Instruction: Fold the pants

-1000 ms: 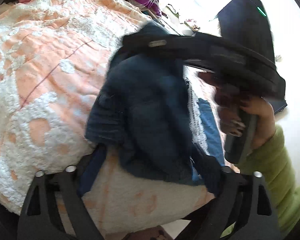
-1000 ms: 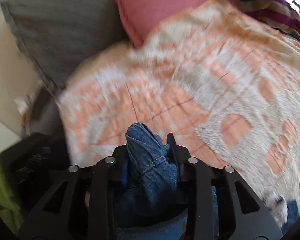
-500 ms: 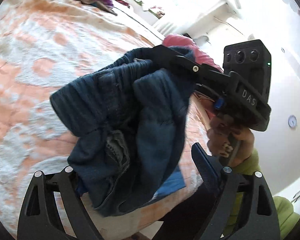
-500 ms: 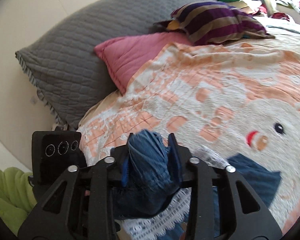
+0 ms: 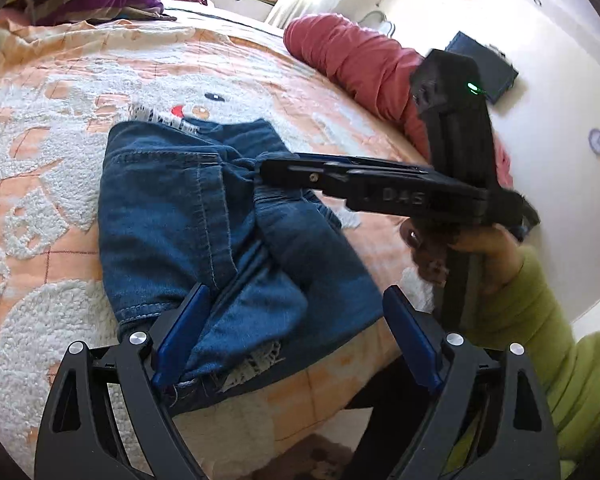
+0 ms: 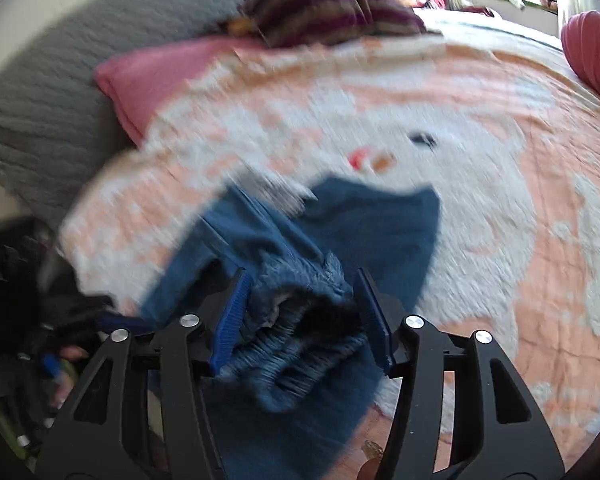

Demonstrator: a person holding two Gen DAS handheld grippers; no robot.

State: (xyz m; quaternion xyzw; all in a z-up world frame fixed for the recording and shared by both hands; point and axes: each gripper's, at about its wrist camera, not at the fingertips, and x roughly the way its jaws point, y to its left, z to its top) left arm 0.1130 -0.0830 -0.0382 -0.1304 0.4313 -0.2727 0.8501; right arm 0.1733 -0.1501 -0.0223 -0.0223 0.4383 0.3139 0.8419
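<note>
Folded blue jeans [image 5: 204,216] lie on the peach bedspread [image 5: 60,80], just below its snowman face; the fold is being released; right gripper [image 6: 300,304] jaws are opening around bunched denim, earlier clamped; left gripper [image 5: 292,320] gapes wide, empty; next, withdraw and smooth.

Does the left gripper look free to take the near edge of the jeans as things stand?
Probably yes: the left gripper stands open right over the jeans, nothing between.
</note>
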